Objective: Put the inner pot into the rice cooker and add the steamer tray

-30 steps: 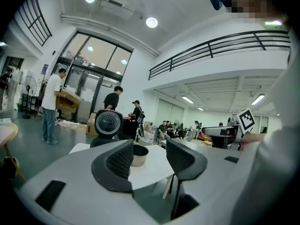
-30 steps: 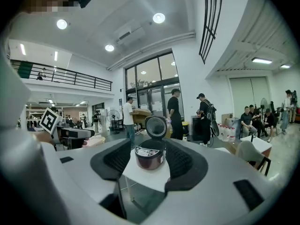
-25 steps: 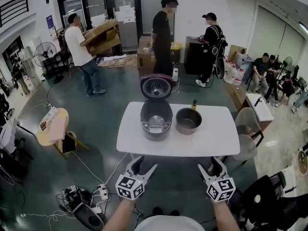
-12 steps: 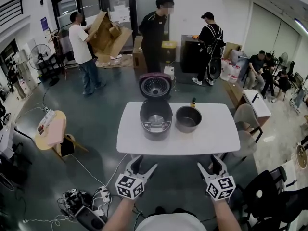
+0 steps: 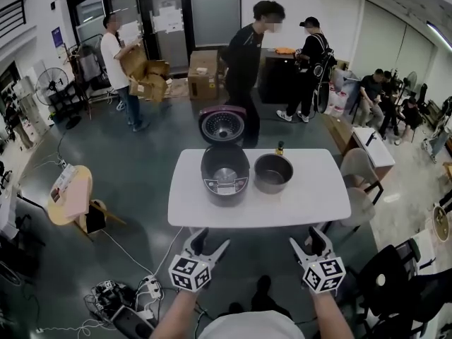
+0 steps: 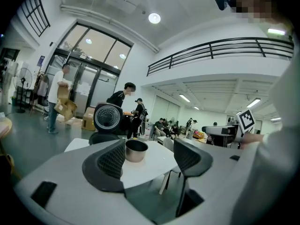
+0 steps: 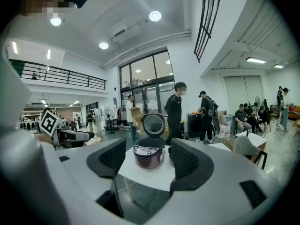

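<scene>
White surface stands well ahead of both grippers. Left gripper: jaws have just been opening, now wide apart, nothing between them. Right gripper: jaws apart, empty. Further out, rice cooker with lid up, inner pot upright just to its right. Right gripper looks nearer the inner pot. Can't spot a steamer tray
</scene>
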Demonstrator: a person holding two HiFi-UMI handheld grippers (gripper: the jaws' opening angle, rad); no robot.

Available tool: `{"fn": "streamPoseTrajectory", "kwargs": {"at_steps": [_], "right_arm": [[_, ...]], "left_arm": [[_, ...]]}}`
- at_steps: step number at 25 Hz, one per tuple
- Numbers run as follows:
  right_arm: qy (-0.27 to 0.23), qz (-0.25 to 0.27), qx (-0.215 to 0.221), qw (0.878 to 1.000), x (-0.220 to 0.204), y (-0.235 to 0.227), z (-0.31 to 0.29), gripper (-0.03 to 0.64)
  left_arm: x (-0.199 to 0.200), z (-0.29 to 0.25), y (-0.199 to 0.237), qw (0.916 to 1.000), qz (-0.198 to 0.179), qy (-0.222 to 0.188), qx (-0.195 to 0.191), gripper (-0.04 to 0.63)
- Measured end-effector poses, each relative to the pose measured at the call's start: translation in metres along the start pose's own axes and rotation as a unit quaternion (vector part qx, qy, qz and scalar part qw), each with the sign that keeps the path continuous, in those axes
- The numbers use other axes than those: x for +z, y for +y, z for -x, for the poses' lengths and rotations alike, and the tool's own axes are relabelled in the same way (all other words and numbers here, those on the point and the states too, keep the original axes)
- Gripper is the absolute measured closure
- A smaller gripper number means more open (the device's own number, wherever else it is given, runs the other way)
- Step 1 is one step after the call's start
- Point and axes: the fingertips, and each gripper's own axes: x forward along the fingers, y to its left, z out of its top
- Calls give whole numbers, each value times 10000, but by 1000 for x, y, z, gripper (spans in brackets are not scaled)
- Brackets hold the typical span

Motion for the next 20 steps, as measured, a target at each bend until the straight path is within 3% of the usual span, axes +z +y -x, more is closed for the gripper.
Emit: {"fn": "streamPoseTrajectory", "kwargs": {"at_steps": [7,20], "right_arm": [[101,-129,-8,9999,-6,-33,-31,301],[306,-181,185,9992,2,-125,-122,301]], "left_arm": [[1,-36,12,9999,56,84,111,265],[16,-151,33,9992,98,255,285,262]]}}
